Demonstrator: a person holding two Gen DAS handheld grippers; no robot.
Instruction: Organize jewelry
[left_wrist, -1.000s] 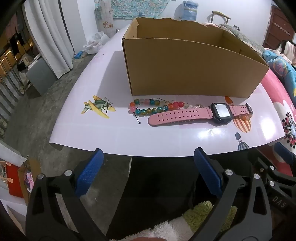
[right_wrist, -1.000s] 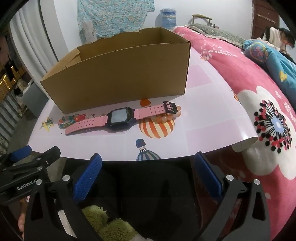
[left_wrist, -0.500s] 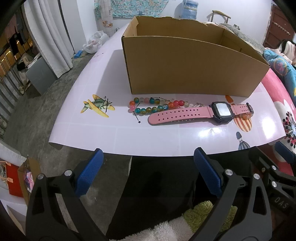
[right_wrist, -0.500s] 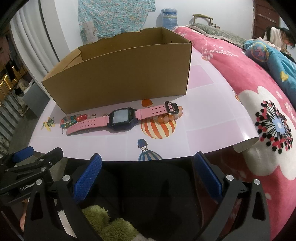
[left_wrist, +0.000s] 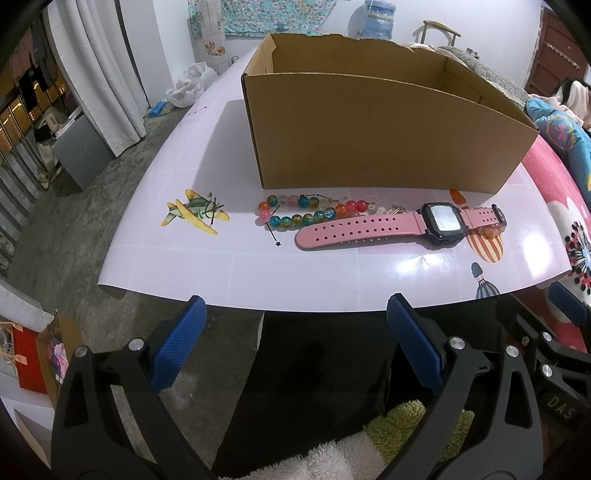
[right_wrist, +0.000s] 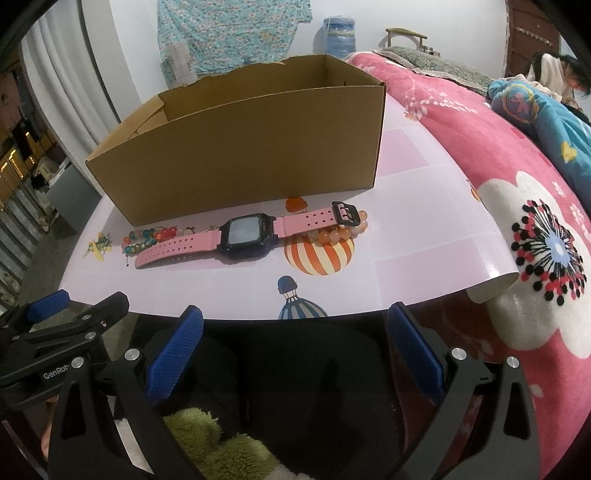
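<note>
A pink-strapped watch (left_wrist: 399, 226) (right_wrist: 243, 236) with a dark face lies flat on the white patterned tabletop (left_wrist: 295, 273), in front of an open cardboard box (left_wrist: 369, 122) (right_wrist: 240, 147). A multicoloured bead bracelet (left_wrist: 306, 212) (right_wrist: 147, 238) rests at the watch's left end. An orange bead bracelet (right_wrist: 340, 232) (left_wrist: 487, 232) sits under its buckle end. My left gripper (left_wrist: 295, 343) hangs open below the table's near edge, nothing between its blue pads. My right gripper (right_wrist: 295, 343) is open too, just short of the edge.
A pink floral bedspread (right_wrist: 535, 229) lies right of the tabletop, with a person (right_wrist: 554, 74) at the far right. Printed stickers, a plane (left_wrist: 195, 214) and balloons (right_wrist: 319, 254), mark the surface. White curtains (left_wrist: 107, 74) and concrete floor are at the left.
Both grippers have drifted slightly forward toward the table edge. The watch, bracelets and box have not moved.
</note>
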